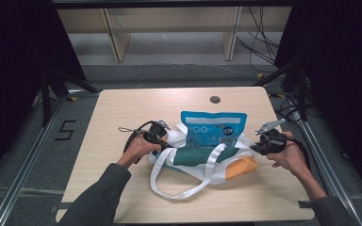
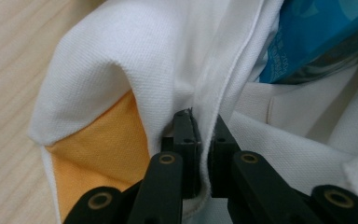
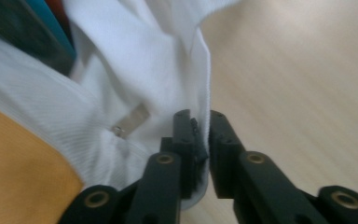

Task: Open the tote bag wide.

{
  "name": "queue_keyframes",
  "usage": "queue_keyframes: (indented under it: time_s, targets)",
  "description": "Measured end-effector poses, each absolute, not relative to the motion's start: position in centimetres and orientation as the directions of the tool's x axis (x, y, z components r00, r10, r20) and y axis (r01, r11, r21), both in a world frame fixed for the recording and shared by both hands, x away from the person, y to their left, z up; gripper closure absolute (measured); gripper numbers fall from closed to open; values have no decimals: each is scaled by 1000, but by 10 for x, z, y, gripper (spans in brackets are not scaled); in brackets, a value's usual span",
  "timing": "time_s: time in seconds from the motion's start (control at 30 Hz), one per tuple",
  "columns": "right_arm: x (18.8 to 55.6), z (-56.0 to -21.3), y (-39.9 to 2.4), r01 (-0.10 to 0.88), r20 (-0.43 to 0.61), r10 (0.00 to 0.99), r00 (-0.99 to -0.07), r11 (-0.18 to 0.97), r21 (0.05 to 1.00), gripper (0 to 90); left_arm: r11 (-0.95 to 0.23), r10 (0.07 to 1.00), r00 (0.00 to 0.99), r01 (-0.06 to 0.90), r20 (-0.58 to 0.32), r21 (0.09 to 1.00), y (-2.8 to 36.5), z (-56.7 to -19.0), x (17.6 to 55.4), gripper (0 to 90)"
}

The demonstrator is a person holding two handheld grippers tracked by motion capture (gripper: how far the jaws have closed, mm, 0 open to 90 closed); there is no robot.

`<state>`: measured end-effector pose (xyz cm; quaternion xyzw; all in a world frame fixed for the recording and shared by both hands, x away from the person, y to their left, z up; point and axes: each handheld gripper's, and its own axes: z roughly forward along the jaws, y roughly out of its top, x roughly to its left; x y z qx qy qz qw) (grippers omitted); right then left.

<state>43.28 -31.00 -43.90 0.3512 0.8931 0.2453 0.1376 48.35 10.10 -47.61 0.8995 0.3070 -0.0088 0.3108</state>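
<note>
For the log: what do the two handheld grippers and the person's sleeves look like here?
Both grippers, the left gripper and the right gripper, are black, each with a grey three-cornered plate on top. Up close, the jaws are matte black with brass-coloured pivot rivets. A black cable loops from the left one. The sleeves are dark grey.

Table [image 1: 122, 113]: bag [image 1: 195, 165] laid at centre, toward near edge. Pouch [image 1: 213, 128] stood upright in bag's mouth, at its far side, top half projecting. Strap [image 1: 181, 190] looped out from bag's front onto table, toward person. Left gripper [image 1: 166, 141] placed at bag's left edge, w/ hem [image 2: 204, 140] pinched betw. jaws. Right gripper [image 1: 254, 149] placed at bag's right edge, jaws closed on rim [image 3: 204, 121]. Hole [image 1: 215, 99] set in table behind pouch, near far edge.
</note>
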Motion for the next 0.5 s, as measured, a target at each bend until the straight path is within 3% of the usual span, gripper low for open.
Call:
queue_keyframes:
  time_s: [0.07, 0.23, 0.3, 0.5]
  targets:
    - [427, -420, -311, 515, -122, 687, -716, 639, 572, 767, -621, 547, 811, 559, -206, 549, 102, -475, 484, 845]
    - [406, -384, -307, 464, -51, 660, -749, 578, 671, 727, -633, 539, 823, 536, -179, 558, 102, -471, 483, 841]
    - [398, -378, -302, 460, -37, 641, -767, 588, 665, 647, -627, 545, 817, 546, -188, 555, 101, -470, 482, 839]
    - [388, -378, -281, 397, -37, 582, -812, 598, 697, 553, -644, 536, 828, 527, -164, 555, 101, -464, 481, 834]
